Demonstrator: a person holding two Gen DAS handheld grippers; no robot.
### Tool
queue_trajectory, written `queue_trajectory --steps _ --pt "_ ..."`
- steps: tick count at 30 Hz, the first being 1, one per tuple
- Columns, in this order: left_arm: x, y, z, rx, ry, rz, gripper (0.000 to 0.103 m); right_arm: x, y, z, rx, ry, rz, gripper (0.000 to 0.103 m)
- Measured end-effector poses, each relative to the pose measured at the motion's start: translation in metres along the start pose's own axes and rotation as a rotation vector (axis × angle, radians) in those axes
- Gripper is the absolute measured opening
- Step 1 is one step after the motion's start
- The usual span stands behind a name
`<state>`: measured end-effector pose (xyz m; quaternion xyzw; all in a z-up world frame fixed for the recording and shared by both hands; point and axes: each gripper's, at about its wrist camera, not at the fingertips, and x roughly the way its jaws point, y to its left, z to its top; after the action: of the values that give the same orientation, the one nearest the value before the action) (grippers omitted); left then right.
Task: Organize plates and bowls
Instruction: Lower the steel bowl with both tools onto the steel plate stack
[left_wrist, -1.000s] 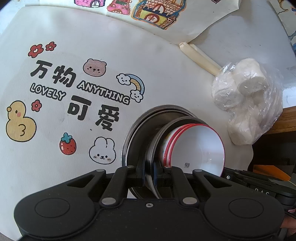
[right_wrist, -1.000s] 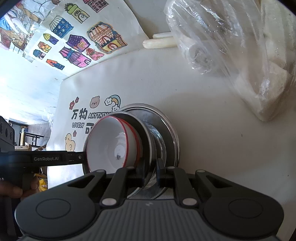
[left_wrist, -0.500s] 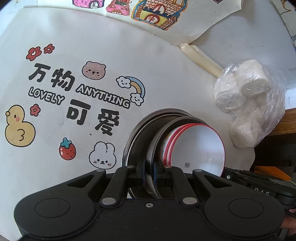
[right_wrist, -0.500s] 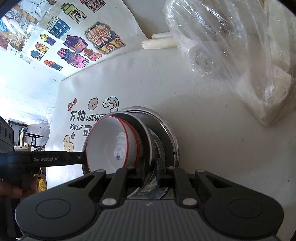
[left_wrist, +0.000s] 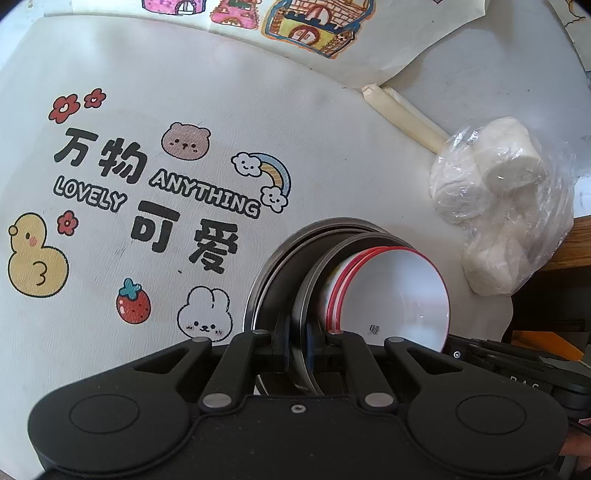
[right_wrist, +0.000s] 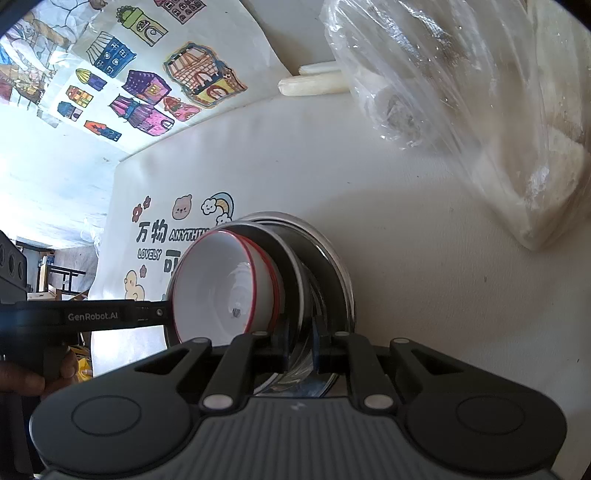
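A stack of steel plates (left_wrist: 280, 266) carries white bowls with red rims (left_wrist: 399, 295) nested on top. The stack is tilted and held above the printed white cloth. My left gripper (left_wrist: 296, 349) is shut on the rim of an upper steel plate on one side. My right gripper (right_wrist: 300, 352) is shut on the steel plate rim (right_wrist: 328, 258) from the opposite side. The bowls (right_wrist: 218, 288) also show in the right wrist view, with the left gripper's body (right_wrist: 92, 315) beside them. The underside of the stack is hidden.
A clear plastic bag of white lumps (left_wrist: 506, 206) lies on the cloth to the right; it also shows in the right wrist view (right_wrist: 480, 122). Two pale sticks (left_wrist: 399, 114) lie beyond it. A sheet with coloured house drawings (right_wrist: 155, 81) lies at the back.
The stack, held by both grippers, has shifted slightly toward me over the cloth. Both grips are unchanged.
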<state>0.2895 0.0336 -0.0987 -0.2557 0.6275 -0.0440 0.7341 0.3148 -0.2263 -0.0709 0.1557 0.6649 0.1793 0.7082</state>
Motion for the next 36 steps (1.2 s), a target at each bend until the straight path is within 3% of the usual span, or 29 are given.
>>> queue_trajectory --steps 36 --pt "-0.0036 -0.0007 0.0030 -0.011 -0.007 0.026 0.008 0.0095 0.0022 0.0007 -0.002 0.024 0.001 0.013"
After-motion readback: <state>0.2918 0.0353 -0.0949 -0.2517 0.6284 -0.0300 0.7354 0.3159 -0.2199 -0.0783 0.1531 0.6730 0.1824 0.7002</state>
